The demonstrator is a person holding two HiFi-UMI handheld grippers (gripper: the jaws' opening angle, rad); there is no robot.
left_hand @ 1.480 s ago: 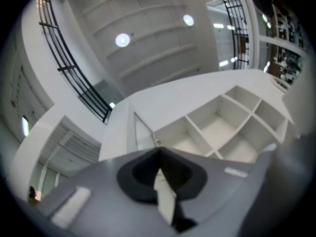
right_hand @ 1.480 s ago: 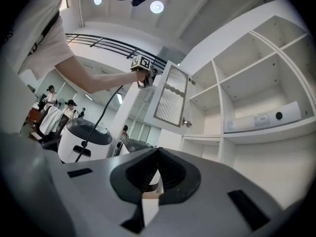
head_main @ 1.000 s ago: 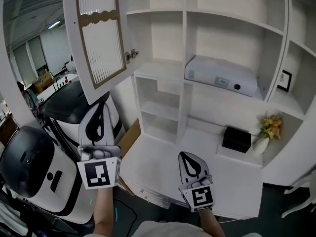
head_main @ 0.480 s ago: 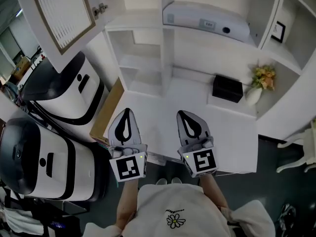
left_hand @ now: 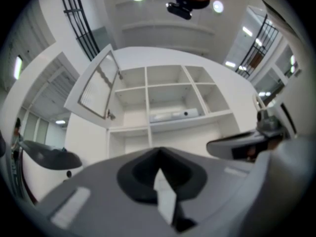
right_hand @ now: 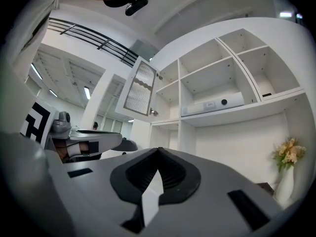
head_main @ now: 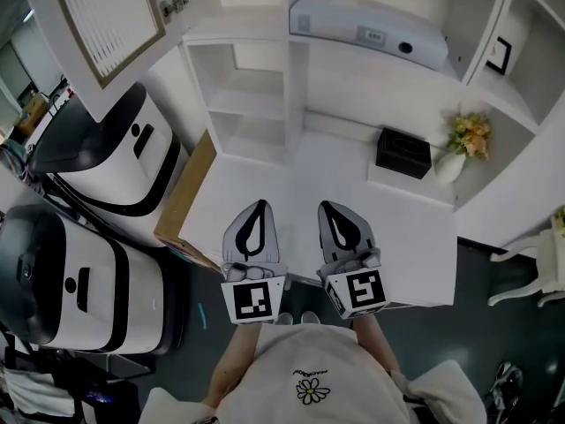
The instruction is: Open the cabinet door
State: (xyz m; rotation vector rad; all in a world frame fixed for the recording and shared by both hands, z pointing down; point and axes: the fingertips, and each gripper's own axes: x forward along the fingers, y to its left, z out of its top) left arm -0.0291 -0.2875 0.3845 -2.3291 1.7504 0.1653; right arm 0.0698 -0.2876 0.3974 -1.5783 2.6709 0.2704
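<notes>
One door [head_main: 104, 16]: swung wide at the upper left of the shelves [head_main: 296, 69]; opening judged done.
Left gripper [head_main: 258, 212]: jaws closed together, nothing held, low over the desk [head_main: 291, 179].
Right gripper [head_main: 335, 212]: likewise closed and empty, just beside it.
Next: door to be left untouched; grippers to be kept clear of its edge.

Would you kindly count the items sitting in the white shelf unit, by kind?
white device: 1
black box: 1
vase of flowers: 1
framed picture: 1
Total: 4
</notes>
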